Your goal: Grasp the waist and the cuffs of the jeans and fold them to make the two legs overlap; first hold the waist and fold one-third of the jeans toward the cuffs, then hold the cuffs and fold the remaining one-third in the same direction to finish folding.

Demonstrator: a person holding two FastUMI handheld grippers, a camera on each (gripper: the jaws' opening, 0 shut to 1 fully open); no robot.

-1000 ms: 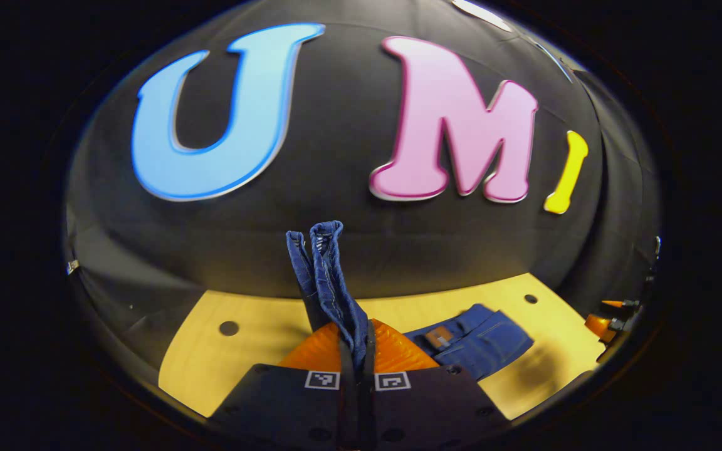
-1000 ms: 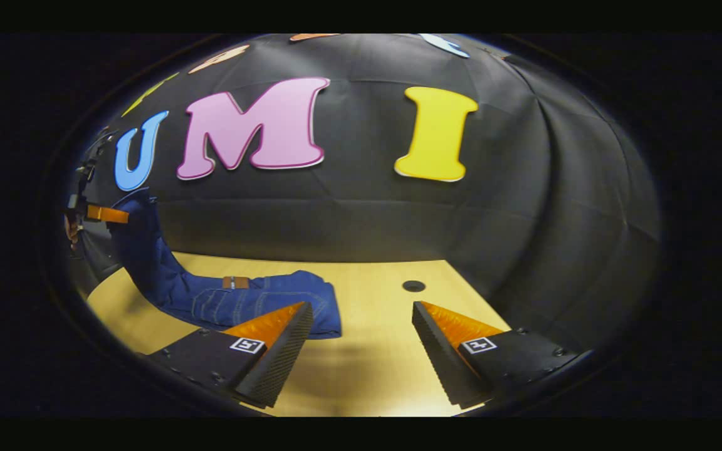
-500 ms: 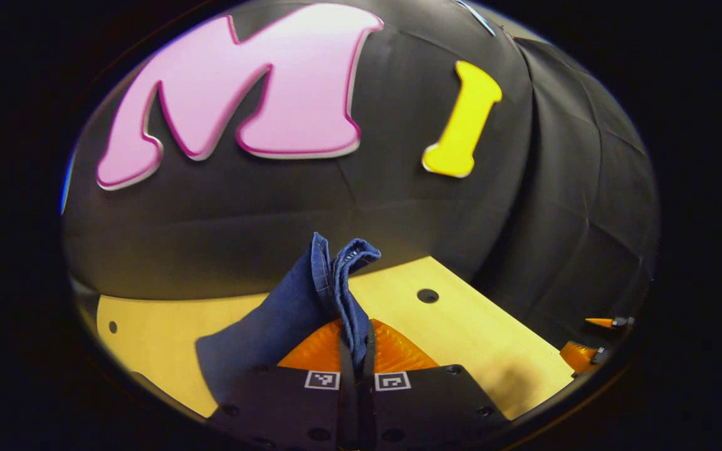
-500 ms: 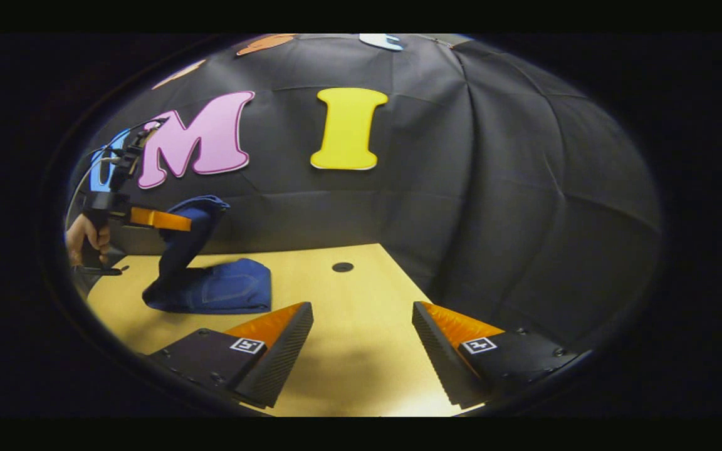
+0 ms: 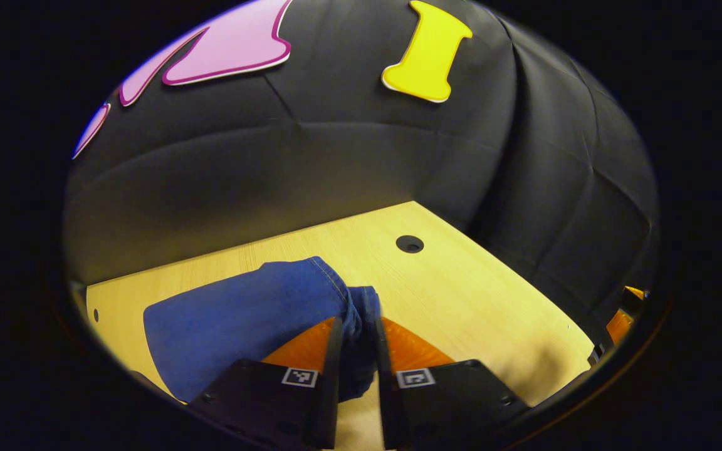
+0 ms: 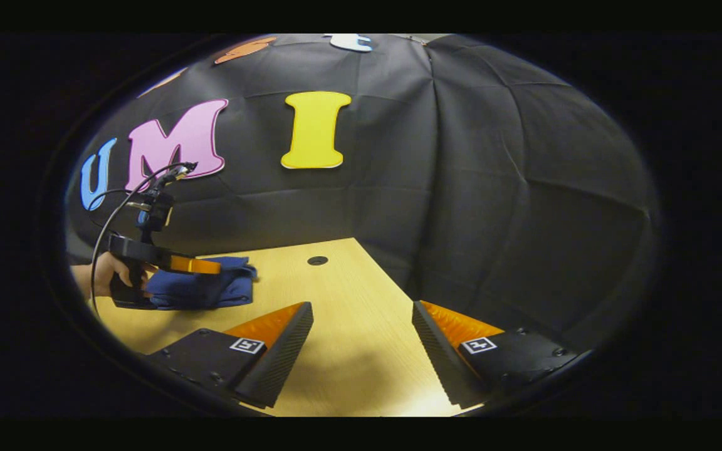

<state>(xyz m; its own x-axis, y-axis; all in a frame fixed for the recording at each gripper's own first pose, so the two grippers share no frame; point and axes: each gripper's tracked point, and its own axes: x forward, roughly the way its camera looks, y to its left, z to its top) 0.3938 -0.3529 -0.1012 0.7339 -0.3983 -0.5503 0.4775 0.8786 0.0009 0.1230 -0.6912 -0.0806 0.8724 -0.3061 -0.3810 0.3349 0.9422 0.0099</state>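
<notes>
The blue jeans lie folded in a flat bundle on the wooden table. My left gripper is low over the table at the bundle's right end, shut on the cuffs, whose denim fills the narrow gap between its fingers. In the right gripper view the same bundle rests at the far left, with the left gripper lying on top of it, held by a hand. My right gripper hovers open over bare table, well to the right of the jeans, holding nothing.
A round hole is cut into the tabletop behind the jeans. The black cloth wall rises close behind the table and wraps round its right side. A cable loops up from the left gripper. The right gripper's edge shows at the far right.
The left gripper swung right and down, laying the raised cuff end over the folded jeans, now a flat bundle. Its fingers stand slightly wider apart. The right gripper stayed open and turned a little rightward.
</notes>
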